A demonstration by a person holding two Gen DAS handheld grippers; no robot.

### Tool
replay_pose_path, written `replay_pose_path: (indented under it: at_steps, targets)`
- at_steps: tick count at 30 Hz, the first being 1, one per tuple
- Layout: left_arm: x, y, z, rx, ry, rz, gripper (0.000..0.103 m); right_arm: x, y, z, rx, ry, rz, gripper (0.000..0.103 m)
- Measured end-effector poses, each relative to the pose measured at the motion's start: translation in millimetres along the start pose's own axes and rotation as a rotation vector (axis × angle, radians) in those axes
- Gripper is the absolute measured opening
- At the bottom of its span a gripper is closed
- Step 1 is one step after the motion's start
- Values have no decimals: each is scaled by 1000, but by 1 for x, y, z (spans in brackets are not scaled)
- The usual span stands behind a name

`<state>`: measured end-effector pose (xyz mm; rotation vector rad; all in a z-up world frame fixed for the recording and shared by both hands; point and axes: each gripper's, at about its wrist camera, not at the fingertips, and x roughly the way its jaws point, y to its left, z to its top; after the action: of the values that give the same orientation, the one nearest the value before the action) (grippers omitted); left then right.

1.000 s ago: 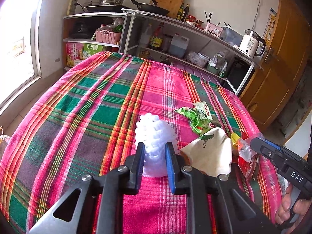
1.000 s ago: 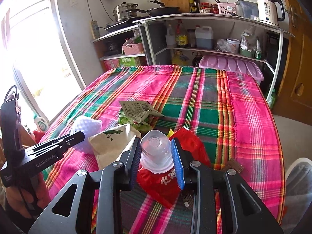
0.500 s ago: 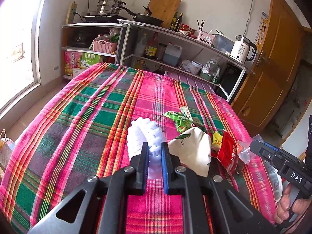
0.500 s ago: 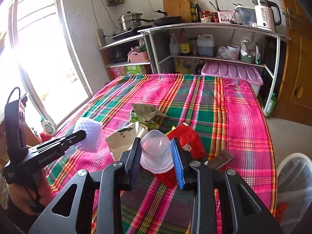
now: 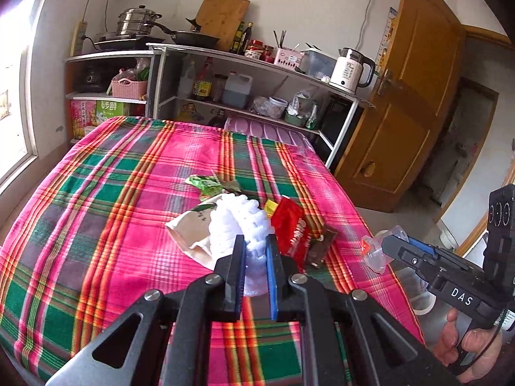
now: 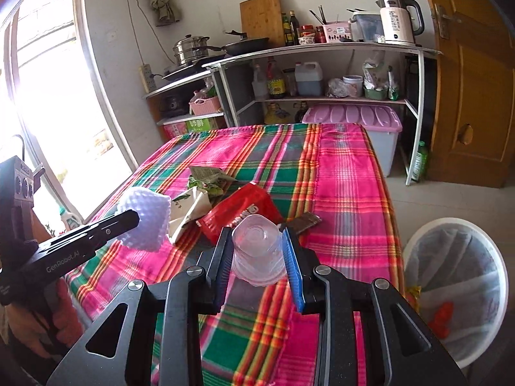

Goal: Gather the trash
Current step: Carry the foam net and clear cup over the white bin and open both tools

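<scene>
Since a second ago both hands have lifted their catches clear of the plaid tablecloth (image 5: pixel 106 225), and a white bin (image 6: pixel 455 292) has come into the right wrist view, on the floor beside the table's right edge. The left gripper (image 5: pixel 254 251) pinches the white foam net (image 5: pixel 238 225) (squeezed narrow between the pads), holding it in the air above the cloth. The right gripper (image 6: pixel 257 251) clamps a clear plastic cup (image 6: pixel 256 247) by its sides, base towards the camera. On the cloth lie a red snack wrapper (image 6: pixel 244 209), a cream paper bag (image 6: pixel 188 212), a green wrapper (image 5: pixel 206 183) and a dark wrapper (image 6: pixel 304 222). The bin seems to hold something red, though its liner blurs it.
</scene>
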<state>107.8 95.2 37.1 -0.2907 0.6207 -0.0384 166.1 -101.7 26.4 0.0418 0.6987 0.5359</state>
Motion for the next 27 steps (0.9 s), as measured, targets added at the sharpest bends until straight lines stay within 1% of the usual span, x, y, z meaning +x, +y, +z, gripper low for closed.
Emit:
replay_pose_path:
  at_steps: [5,12,27]
  targets:
    - [3,-37,-4,52,19,-55,12,-19,-22,-10,37,-14,-38,32]
    - [11,-80,-9,108,45,-119,12,-40,-48,-18,75,-33,-80,32]
    - [48,-168,-16,221,113,-270,12,-74,-127,-43,224,-52,-208,32]
